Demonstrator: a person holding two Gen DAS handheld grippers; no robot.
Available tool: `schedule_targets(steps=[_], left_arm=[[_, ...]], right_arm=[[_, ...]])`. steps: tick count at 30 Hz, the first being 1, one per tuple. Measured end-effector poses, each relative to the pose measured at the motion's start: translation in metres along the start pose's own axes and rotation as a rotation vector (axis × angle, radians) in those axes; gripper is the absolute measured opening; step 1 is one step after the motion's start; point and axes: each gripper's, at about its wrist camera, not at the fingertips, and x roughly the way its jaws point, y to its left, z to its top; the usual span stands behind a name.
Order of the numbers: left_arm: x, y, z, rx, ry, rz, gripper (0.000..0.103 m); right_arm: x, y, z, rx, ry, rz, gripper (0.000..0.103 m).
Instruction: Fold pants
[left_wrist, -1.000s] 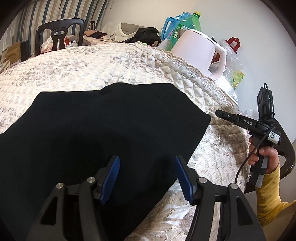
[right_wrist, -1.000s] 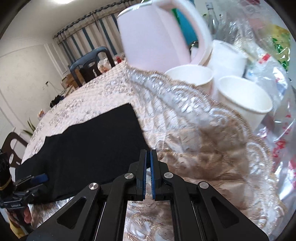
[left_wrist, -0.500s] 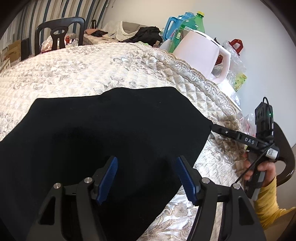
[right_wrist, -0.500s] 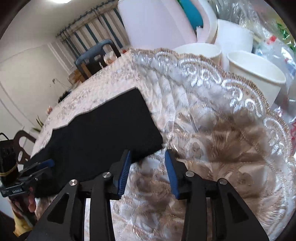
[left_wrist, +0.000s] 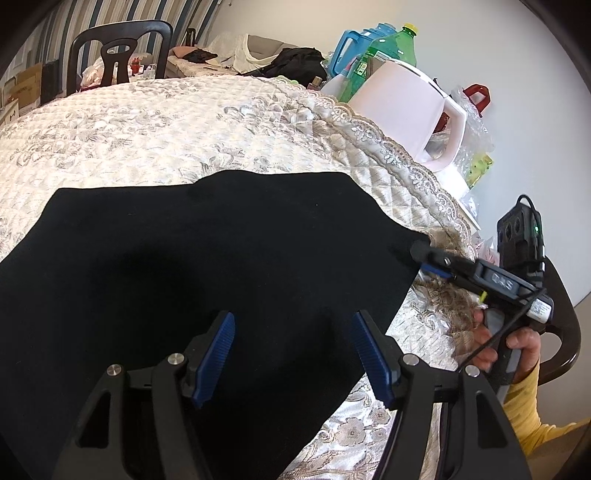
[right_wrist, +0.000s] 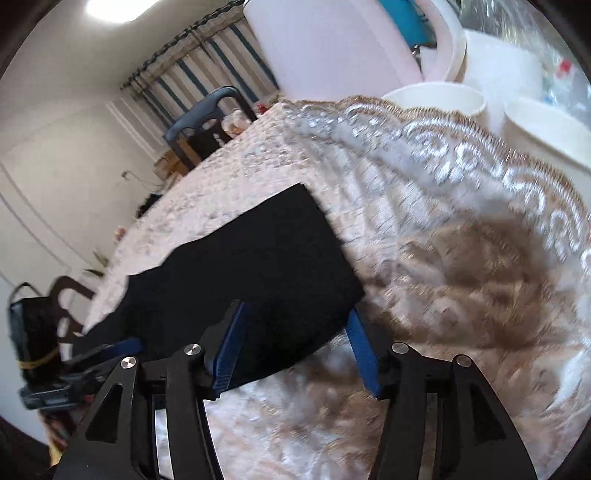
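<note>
The black pants lie flat on the quilted cream tablecloth. My left gripper is open and empty, low over the pants' near edge. My right gripper is open, its jaws on either side of the pants' near corner. In the left wrist view the right gripper sits at the pants' right corner, held by a hand in a yellow sleeve. The pants also show in the right wrist view.
A pink kettle stands at the table's far right with green and blue bottles behind. White paper cups and plastic bags sit past the lace edge. A dark chair stands at the far side.
My right gripper has opened from shut and moved onto the pants' corner. My left gripper stayed open and shifted slightly over the pants.
</note>
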Motion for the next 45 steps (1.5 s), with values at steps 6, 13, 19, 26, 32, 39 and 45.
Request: schedule_targets(steps=[6,13,19,26,32,39,45], left_arm=[[0.004,-0.002,0.005,0.0,0.008,-0.009,0.069],[0.003,-0.001,0.005,-0.008,0.014,-0.02,0.069],[0.008,0.002,0.011,-0.035,0.023,-0.037,0.069],[0.015,-0.003,0.027,-0.038,0.032,-0.085,0.069],[0.025,-0.01,0.05,-0.042,0.029,-0.15,0.072],[0.048,-0.013,0.078,-0.077,0.073,-0.257,0.074],[0.065,-0.017,0.096,-0.09,0.083,-0.256,0.076]], right_arm=[[0.005,0.004,-0.004,0.013,-0.024,0.041,0.056],[0.007,-0.012,0.012,0.103,-0.073,0.012,0.05],[0.008,-0.008,0.013,0.06,-0.074,-0.019,0.008],[0.006,0.028,0.011,-0.139,-0.116,-0.057,0.007],[0.01,0.048,0.005,-0.249,-0.105,-0.044,0.007],[0.015,0.064,-0.001,-0.341,-0.077,-0.043,0.007],[0.02,0.073,-0.005,-0.379,-0.06,-0.038,0.006]])
